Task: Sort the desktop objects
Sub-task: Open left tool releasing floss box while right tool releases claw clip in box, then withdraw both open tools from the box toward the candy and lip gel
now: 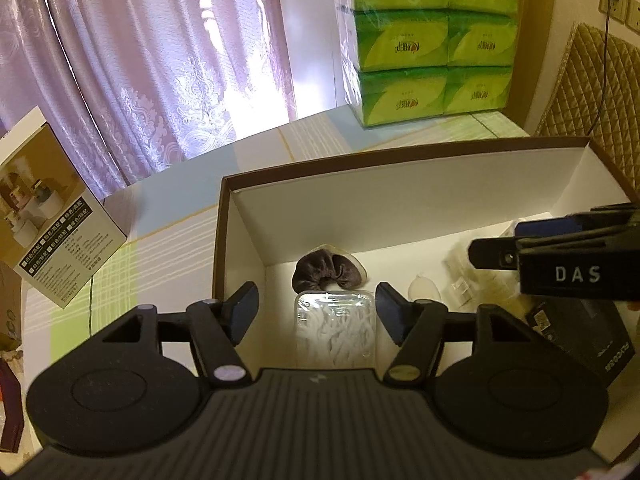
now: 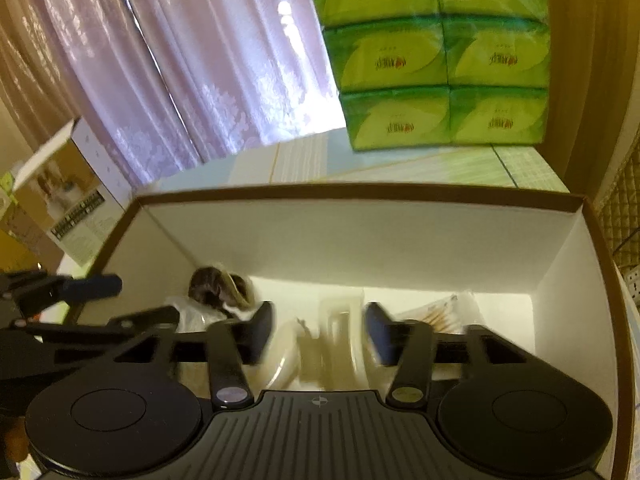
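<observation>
Over the white box [image 1: 400,196] on the counter [image 1: 168,248], my left gripper [image 1: 316,306] hangs wide open above the clear floss case [image 1: 335,330]. My right gripper [image 2: 318,326] is open too, holding nothing.

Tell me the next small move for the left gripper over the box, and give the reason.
Probably lift the left gripper straight up and out of the cardboard box. Its jaws stand open and hold nothing, and the clear case of white picks already lies on the box floor beside the brown scrunchie. The right gripper is also open over the same box, so room is tight.
</observation>
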Action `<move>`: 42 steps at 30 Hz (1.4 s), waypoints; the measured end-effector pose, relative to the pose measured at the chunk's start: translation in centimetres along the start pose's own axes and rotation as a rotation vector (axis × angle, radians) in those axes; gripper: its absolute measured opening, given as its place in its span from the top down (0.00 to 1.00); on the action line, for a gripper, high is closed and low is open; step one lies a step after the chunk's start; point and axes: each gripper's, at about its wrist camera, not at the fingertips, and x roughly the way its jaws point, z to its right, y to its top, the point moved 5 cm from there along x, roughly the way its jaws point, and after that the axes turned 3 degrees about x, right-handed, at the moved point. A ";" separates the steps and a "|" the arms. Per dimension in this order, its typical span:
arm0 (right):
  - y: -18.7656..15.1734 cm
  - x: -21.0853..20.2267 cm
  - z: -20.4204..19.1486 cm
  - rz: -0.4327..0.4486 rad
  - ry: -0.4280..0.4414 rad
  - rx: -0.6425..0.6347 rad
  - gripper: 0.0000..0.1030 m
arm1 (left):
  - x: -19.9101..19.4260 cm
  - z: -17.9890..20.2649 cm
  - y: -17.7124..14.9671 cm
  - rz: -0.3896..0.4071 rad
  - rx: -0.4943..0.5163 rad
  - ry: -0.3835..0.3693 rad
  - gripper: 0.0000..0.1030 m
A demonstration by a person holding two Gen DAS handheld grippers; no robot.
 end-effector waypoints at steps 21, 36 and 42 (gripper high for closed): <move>-3.7 -9.5 -0.7 0.052 -0.009 -0.073 0.02 | -8.9 -0.3 -2.0 0.087 -0.103 -0.050 0.11; -6.0 -15.8 -2.9 0.123 -0.016 -0.073 0.02 | -15.8 0.5 -5.0 0.121 -0.164 -0.056 0.05; -6.9 -17.8 -3.5 0.138 -0.013 -0.069 0.02 | -18.0 0.8 -5.8 0.138 -0.180 -0.054 0.05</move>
